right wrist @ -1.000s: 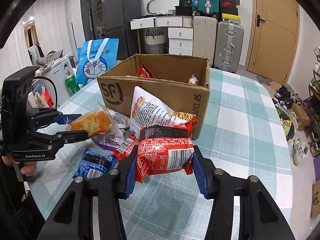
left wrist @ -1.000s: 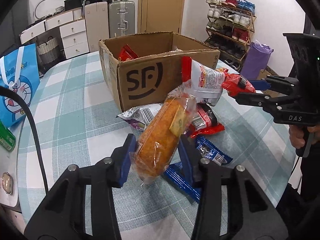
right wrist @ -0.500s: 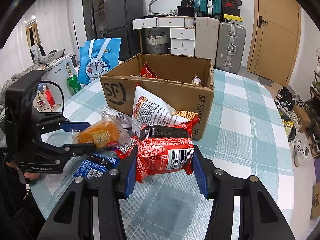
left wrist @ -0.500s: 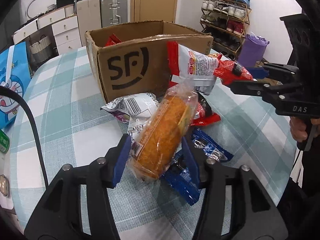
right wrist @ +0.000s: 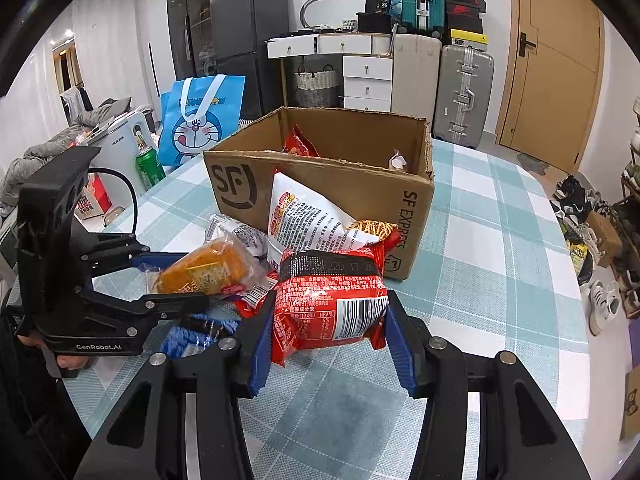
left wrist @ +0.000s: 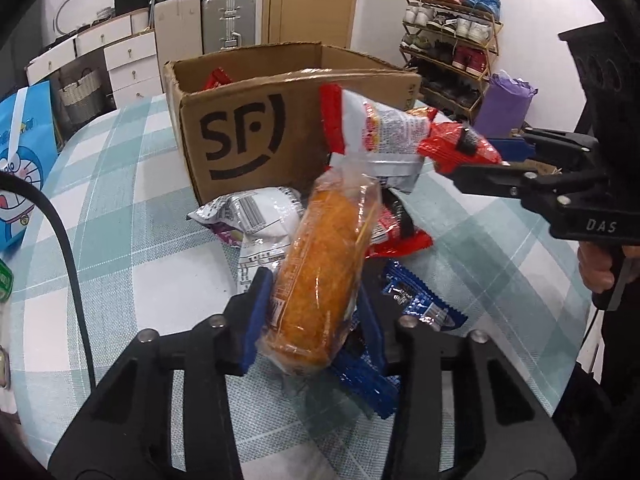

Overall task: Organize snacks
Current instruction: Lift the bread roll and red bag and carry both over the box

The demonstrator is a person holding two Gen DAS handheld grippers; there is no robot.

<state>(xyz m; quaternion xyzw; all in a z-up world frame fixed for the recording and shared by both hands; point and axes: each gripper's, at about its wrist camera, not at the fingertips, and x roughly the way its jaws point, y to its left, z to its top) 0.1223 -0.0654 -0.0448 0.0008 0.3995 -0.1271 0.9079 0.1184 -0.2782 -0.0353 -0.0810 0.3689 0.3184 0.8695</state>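
Observation:
My left gripper (left wrist: 312,312) is shut on an orange bread roll in clear wrap (left wrist: 324,272), held above the table in front of the SF cardboard box (left wrist: 256,140). The roll also shows in the right wrist view (right wrist: 204,268). My right gripper (right wrist: 326,328) is shut on a red snack packet (right wrist: 332,300), also seen in the left wrist view (left wrist: 460,148). On the table by the box (right wrist: 360,196) lie a white-and-red chip bag (right wrist: 304,220), a silver bag (left wrist: 248,216), a red packet (left wrist: 396,232) and blue wrappers (left wrist: 424,304). The box holds a red packet (right wrist: 298,144).
The checked tablecloth (right wrist: 480,216) covers a round table. A blue Doraemon bag (right wrist: 200,120) and a green can (right wrist: 148,164) stand left of the box. Suitcases (right wrist: 460,92), drawers and a shoe rack (left wrist: 452,40) stand beyond the table.
My left gripper has dropped lower and nearer the table with the bread roll, which now stands more upright. The right gripper has stayed put with the red packet.

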